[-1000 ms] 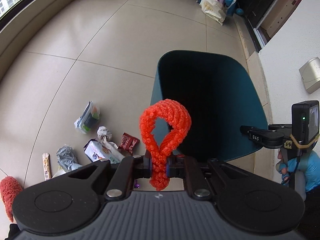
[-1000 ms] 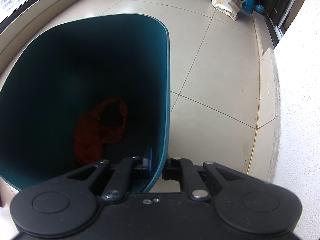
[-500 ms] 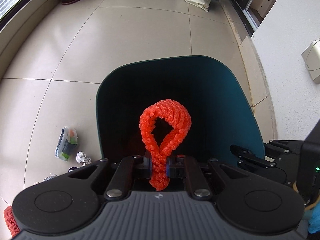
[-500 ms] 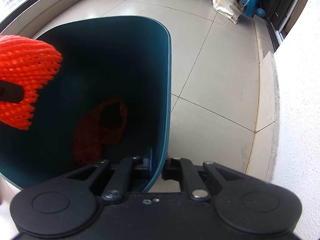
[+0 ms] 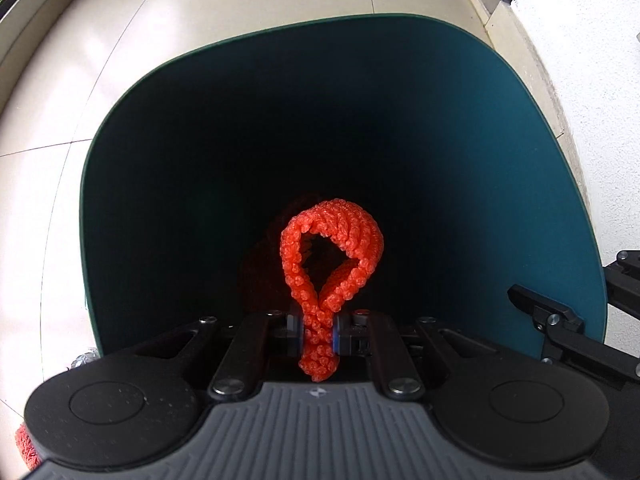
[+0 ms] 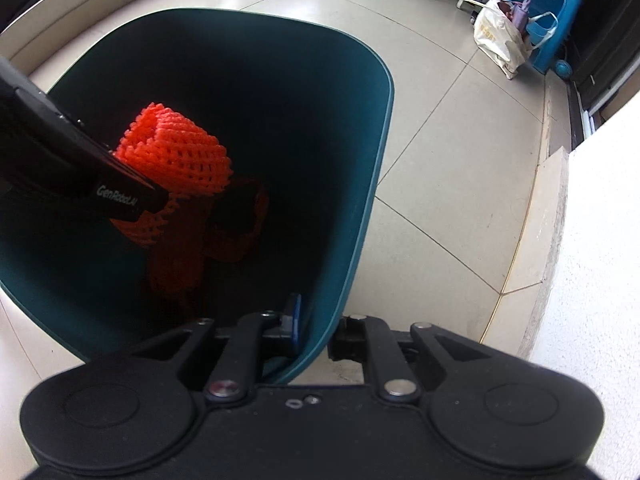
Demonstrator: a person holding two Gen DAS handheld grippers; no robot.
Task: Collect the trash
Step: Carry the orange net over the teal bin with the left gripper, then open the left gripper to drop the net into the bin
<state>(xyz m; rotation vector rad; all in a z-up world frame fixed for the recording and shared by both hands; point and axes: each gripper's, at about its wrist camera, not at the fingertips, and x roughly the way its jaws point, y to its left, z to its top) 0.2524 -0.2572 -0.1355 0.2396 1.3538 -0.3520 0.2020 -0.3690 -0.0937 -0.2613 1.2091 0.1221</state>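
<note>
A blue plastic stool [image 6: 547,8] stands on the beige tiled floor [image 6: 432,128], a cream shopping bag [image 6: 498,36] leaning against it.

The left gripper [image 5: 316,330] is showing a black body with two round caps, a ribbed grey panel at six o'clock, silver screws and blue finger pads [image 5: 297,330]. The right gripper [image 6: 316,330] is wearing matching black linkages, silver screws, and one blue pad [image 6: 295,320].
</note>
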